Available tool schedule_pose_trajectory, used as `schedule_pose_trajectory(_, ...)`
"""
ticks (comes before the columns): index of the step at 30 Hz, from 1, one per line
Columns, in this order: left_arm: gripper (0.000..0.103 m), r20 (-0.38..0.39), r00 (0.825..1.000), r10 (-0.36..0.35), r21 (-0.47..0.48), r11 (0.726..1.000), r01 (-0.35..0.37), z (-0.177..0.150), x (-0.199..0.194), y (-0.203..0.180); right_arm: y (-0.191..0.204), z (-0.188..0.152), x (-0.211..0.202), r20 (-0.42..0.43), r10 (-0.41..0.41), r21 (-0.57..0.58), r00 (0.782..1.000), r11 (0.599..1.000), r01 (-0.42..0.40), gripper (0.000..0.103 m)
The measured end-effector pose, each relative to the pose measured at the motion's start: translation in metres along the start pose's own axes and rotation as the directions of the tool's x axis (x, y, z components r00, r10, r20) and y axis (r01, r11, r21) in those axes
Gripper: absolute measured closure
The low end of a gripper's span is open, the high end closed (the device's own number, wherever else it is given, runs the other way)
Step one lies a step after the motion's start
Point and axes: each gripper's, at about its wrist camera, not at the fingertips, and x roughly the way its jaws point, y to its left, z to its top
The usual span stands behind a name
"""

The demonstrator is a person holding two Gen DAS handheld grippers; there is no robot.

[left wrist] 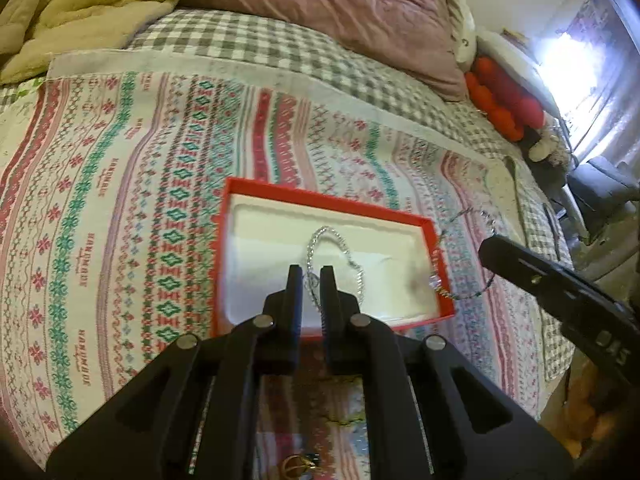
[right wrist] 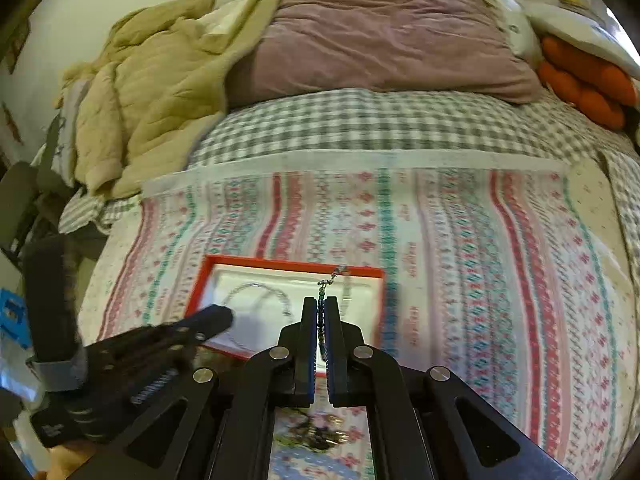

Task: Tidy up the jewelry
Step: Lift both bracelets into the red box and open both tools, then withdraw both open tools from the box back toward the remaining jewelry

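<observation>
A red jewelry box (left wrist: 434,264) with a white lining lies open on the patterned cloth; it also shows in the right wrist view (right wrist: 198,280). A silver chain (left wrist: 340,240) lies inside it. My left gripper (left wrist: 310,276) is above the box, jaws narrowly apart around the chain's near end. My right gripper (right wrist: 320,308) is shut on a dark beaded bracelet (right wrist: 321,314), whose clasp end sticks out over the box's far rim. In the left wrist view the bracelet (left wrist: 464,220) hangs from the right gripper (left wrist: 486,252) at the box's right edge.
A patterned cloth (left wrist: 120,200) covers a checked bedsheet (right wrist: 360,120). A mauve pillow (right wrist: 380,36), a tan quilt (right wrist: 152,92) and red-orange plush items (left wrist: 500,96) lie at the back. More jewelry (right wrist: 320,434) lies on the cloth under the right gripper.
</observation>
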Motion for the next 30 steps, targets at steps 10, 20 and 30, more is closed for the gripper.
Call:
schedule_pose_trajectory(10,0.093,0.006,0.998,0.059,0.043,0.997,-0.059,-0.002,0.002,-0.003,0.001,-0.007,0.036,-0.061,0.012,-0.017,0.998,1.000,-0.013,0.100)
schedule_pose_trajectory(20,0.092,0.025,0.994,0.106,0.062,0.992,-0.108,0.000,-0.003,-0.004,-0.021,-0.008,0.043,-0.080,-0.034,0.007,0.996,0.999,0.035,0.095)
schedule_pose_trajectory(30,0.037,0.064,0.984,0.169,0.114,0.978,-0.175,-0.007,-0.030,-0.020,-0.023,-0.013,0.014,-0.072,-0.086,-0.039,0.994,0.996,0.083,0.071)
